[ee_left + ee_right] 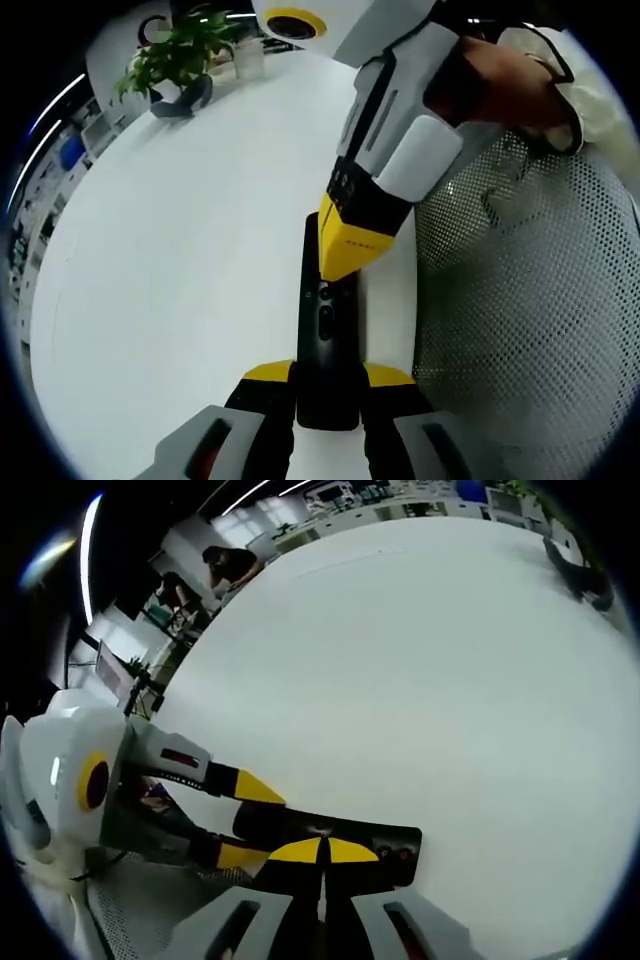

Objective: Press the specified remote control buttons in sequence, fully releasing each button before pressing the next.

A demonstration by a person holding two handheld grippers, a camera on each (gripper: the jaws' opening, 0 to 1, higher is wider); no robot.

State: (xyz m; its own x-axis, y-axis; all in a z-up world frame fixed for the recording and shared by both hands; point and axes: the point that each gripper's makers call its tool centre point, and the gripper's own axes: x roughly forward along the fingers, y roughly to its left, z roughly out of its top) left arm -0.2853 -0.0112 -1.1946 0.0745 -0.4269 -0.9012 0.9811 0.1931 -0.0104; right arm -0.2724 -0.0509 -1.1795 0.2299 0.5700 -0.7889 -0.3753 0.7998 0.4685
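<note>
Black and slim, the remote control [325, 335] lies at the near edge of the white desk [180, 260], its tail end pinched between the yellow-tipped jaws of the left gripper [328, 385]. That grip looks meant to steady the remote so it cannot slide or tip when a button is pushed. The right gripper [348, 262] comes in from above with its jaws pressed together into a single yellow wedge, the tip resting on or just over the upper button cluster; whether it is touching cannot be told. A closed tip makes a narrow point, suited to hitting one button without catching its neighbours.

In the right gripper view the same remote [330, 842] lies across the frame just beyond the joined yellow tips, with the left gripper [235, 820] clamping it from the side. A potted plant [175, 60] stands at the far corner of the desk, well apart from the work.
</note>
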